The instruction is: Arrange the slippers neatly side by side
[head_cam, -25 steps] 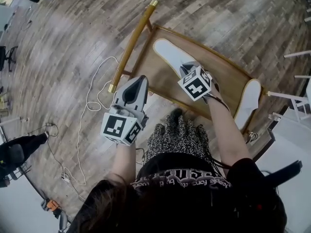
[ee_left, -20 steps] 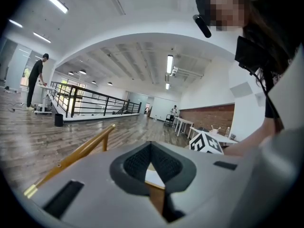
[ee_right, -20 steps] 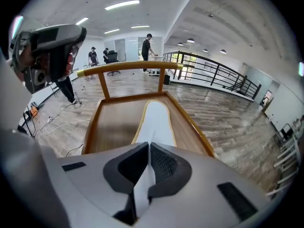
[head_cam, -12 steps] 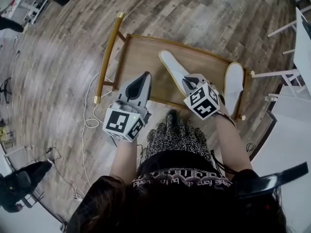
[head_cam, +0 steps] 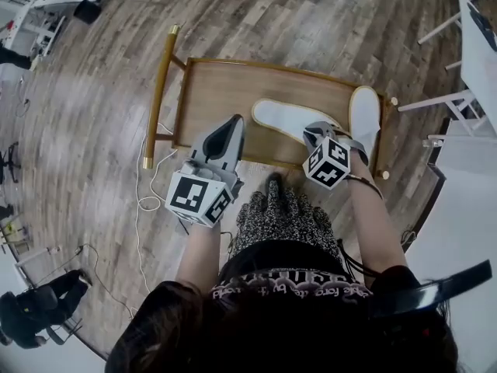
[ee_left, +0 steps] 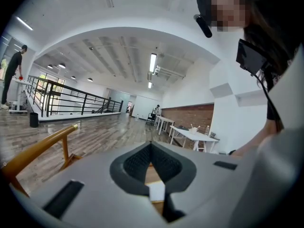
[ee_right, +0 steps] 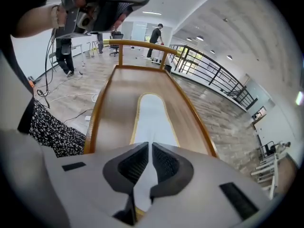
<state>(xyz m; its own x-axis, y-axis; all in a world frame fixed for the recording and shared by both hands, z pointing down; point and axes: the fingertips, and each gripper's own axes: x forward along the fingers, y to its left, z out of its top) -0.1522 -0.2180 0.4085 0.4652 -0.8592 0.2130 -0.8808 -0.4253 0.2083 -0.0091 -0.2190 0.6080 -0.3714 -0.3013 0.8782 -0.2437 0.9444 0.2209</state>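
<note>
A plank floor (head_cam: 93, 92) carries the low wooden bench (head_cam: 217, 92). One white slipper (head_cam: 283, 119) lies along it, its end pinched by the right gripper (head_cam: 312, 133) fingers. The second slipper (head_cam: 363, 119) lies across the bench's right end. The left gripper (head_cam: 231, 123) hangs over the near rim with fingers pressed together and empty. A white cable (head_cam: 147, 200) trails on the floor to the left.

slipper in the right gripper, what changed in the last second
The right gripper, jaws shut on the slipper throughout, drew it along the tray toward the other slipper and swung it closer to the tray's length. The left gripper stayed shut and empty by the front rim; the other slipper stayed at the tray's right end.
</note>
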